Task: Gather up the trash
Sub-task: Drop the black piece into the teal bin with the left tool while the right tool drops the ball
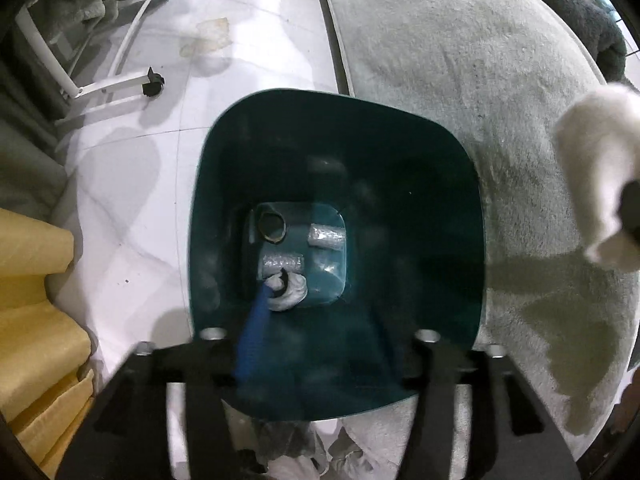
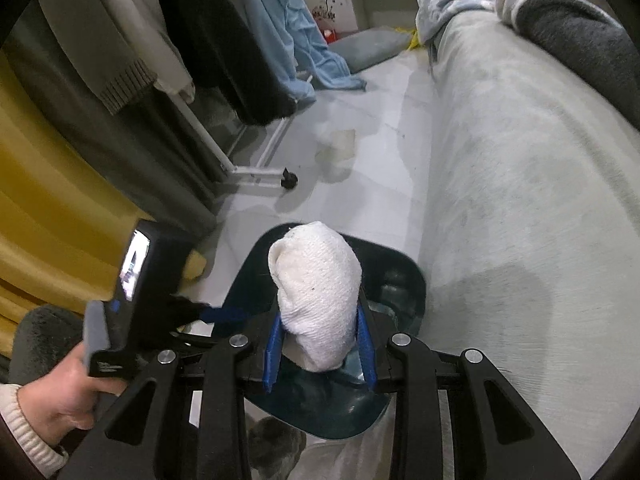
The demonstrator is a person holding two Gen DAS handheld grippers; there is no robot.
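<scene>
A dark teal trash bin (image 1: 224, 152) stands on the floor against the sofa; it also shows in the right wrist view (image 2: 404, 276). Inside lie two foil rolls (image 1: 326, 235), a brown ring (image 1: 272, 226) and a white wad (image 1: 290, 292). My left gripper (image 1: 320, 308) hangs over the bin mouth, one blue finger (image 1: 254, 336) showing; its jaws stand apart and hold nothing. My right gripper (image 2: 320, 344) is shut on a white crumpled cloth wad (image 2: 318, 292) and holds it above the bin's rim. The wad also shows at the right of the left wrist view (image 1: 596, 184).
A grey-white sofa (image 1: 460, 60) runs along the right. A white wheeled clothes rack (image 1: 116, 88) with hanging clothes (image 2: 208, 32) stands at the left. Yellow fabric (image 1: 36, 312) lies at the lower left. A stain (image 2: 340, 146) marks the tiled floor.
</scene>
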